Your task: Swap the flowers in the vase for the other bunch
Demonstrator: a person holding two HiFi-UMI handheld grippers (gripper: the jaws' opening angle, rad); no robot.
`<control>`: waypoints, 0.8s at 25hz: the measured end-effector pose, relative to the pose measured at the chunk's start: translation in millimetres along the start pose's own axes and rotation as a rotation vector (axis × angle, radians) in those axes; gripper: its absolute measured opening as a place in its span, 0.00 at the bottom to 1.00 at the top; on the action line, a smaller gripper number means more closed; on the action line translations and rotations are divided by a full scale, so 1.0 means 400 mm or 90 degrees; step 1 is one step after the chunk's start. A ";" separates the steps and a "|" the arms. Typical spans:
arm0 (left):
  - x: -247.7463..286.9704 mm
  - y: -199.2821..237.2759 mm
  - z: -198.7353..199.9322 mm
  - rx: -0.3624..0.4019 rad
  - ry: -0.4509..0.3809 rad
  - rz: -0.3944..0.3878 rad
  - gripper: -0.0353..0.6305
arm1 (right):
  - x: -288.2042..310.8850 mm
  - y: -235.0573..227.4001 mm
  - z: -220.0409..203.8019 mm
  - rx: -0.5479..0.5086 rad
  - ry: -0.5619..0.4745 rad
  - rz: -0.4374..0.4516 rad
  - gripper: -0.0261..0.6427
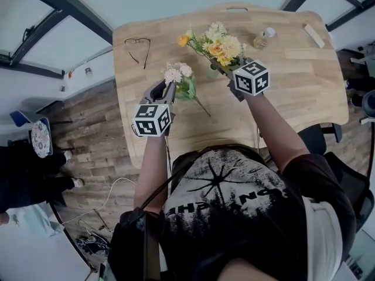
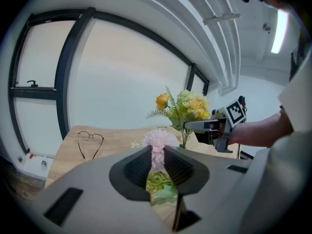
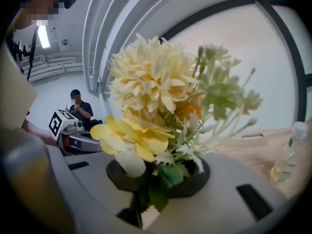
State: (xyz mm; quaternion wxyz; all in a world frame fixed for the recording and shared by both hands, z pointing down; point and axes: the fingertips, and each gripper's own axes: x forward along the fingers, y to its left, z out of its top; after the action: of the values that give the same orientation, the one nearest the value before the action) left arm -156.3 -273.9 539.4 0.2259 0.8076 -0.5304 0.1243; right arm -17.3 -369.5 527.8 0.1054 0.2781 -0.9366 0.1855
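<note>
Yellow bunch (image 3: 153, 94) sits clamped between our right gripper (image 3: 156, 173) jaws, pink bunch (image 2: 158, 138) between our left gripper (image 2: 157, 155) jaws; we fear thin stems slipping if either grip tilts.

The yellow bunch (image 1: 220, 44) is a mix of a large pale-yellow bloom, smaller yellow and orange flowers, whitish buds and feathery green sprigs. It stands roughly upright over the far middle of the wooden table, its stems clamped between the jaws of the right gripper (image 3: 151, 172). The pink bunch (image 1: 179, 75) is smaller, with pale pink pompom heads above green leaves. It sits just left of and nearer than the yellow one, pinched below its blooms by the left gripper (image 2: 157, 152), with a thin stem trailing towards the person.
</note>
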 end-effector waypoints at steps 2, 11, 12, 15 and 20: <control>-0.003 0.000 0.000 0.003 -0.001 0.001 0.19 | 0.006 -0.003 -0.015 0.004 0.006 -0.001 0.16; -0.015 0.003 -0.026 -0.007 0.001 0.012 0.19 | 0.033 -0.021 -0.024 0.006 0.000 -0.004 0.16; -0.016 0.002 -0.027 -0.009 0.001 0.012 0.19 | 0.035 -0.023 -0.024 0.006 -0.001 -0.005 0.16; -0.015 -0.005 -0.028 -0.008 -0.003 0.011 0.19 | 0.039 -0.030 -0.023 0.010 -0.004 -0.009 0.17; -0.017 -0.005 -0.022 -0.009 -0.012 0.013 0.19 | 0.042 -0.033 -0.021 0.012 -0.006 -0.012 0.20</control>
State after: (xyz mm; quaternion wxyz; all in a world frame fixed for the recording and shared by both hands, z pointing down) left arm -157.1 -263.4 543.5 0.2256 0.8016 -0.5416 0.1154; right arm -22.8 -384.5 544.5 0.0999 0.2889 -0.9326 0.1920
